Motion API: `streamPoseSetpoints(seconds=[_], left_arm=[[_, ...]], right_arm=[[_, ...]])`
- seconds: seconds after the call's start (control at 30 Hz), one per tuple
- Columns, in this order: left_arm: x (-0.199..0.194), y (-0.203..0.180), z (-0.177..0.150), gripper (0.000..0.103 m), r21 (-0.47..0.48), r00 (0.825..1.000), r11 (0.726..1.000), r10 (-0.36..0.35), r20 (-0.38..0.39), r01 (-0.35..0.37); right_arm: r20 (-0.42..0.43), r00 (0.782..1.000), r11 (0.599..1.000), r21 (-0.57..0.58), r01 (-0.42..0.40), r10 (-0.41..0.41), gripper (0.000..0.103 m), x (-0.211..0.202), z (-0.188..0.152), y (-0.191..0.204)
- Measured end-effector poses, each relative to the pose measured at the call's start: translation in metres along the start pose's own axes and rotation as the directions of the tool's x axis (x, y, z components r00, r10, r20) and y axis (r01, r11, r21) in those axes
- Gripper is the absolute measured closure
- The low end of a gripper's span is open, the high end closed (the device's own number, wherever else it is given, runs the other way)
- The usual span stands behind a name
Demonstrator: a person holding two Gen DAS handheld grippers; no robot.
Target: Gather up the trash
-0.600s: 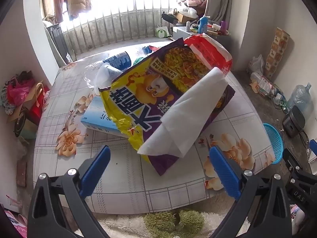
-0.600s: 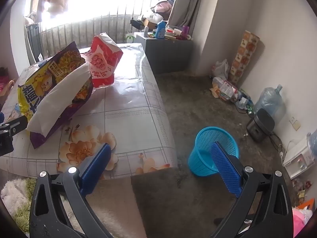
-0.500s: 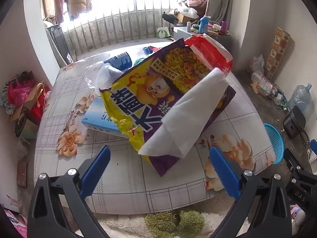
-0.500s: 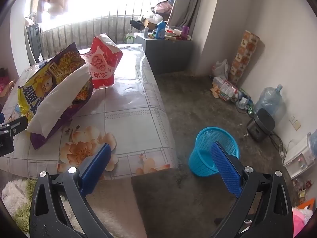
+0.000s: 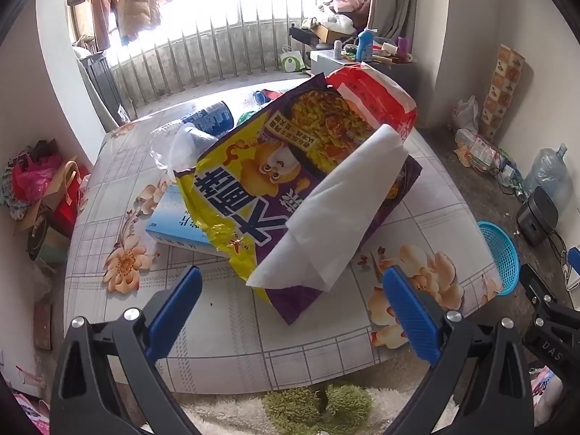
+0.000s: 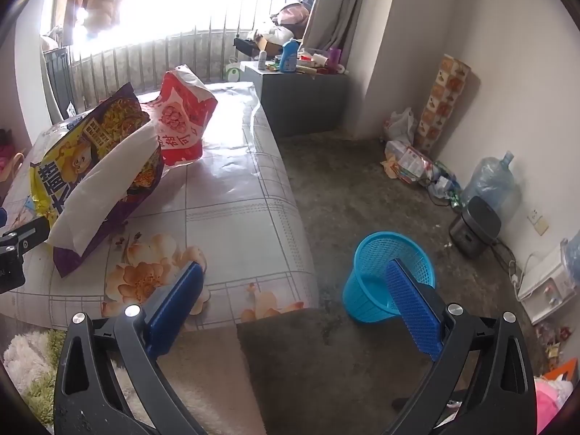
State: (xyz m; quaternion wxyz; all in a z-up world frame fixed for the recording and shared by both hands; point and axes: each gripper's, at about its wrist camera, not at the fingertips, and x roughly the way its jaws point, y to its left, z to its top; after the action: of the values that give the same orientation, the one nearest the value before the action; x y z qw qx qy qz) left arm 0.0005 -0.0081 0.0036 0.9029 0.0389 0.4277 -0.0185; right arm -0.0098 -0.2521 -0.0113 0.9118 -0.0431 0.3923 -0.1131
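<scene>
Left gripper (image 5: 290,290) is hovering over the near edge of the table (image 5: 224,333), jaws spread wide and holding nothing. Just beyond its fingers (image 5: 174,308), a yellow-and-purple snack bag (image 5: 253,181) is lying propped at a tilt on the table. A white tissue (image 5: 337,214) is draping across the bag's lower right side, touching it. A red bag (image 5: 377,94) is standing behind the snack bag, and a blue box (image 5: 174,224) is lying partly under the snack bag's left edge. A clear plastic bag (image 5: 177,141) and a bottle (image 5: 214,119) are sitting farther back.

Right gripper (image 6: 293,282) is hanging past the table's right corner, above the floor, jaws likewise fully apart and empty. A blue basket (image 6: 377,272) is standing on the floor beside the table, partly behind the right finger. More litter (image 6: 409,163) is lying against the far wall.
</scene>
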Motion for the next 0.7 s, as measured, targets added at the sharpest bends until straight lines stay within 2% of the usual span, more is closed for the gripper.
streamPoseSetpoints(seconds=[0.7], left_arm=[[0.0013,0.0032,-0.0007,0.005,-0.014,1.000,1.000,0.002,-0.002,-0.002]], right_arm=[[-0.004,1.000,1.000,0.005,0.012,-0.012,0.007,-0.0025,-0.0019,-0.0010]])
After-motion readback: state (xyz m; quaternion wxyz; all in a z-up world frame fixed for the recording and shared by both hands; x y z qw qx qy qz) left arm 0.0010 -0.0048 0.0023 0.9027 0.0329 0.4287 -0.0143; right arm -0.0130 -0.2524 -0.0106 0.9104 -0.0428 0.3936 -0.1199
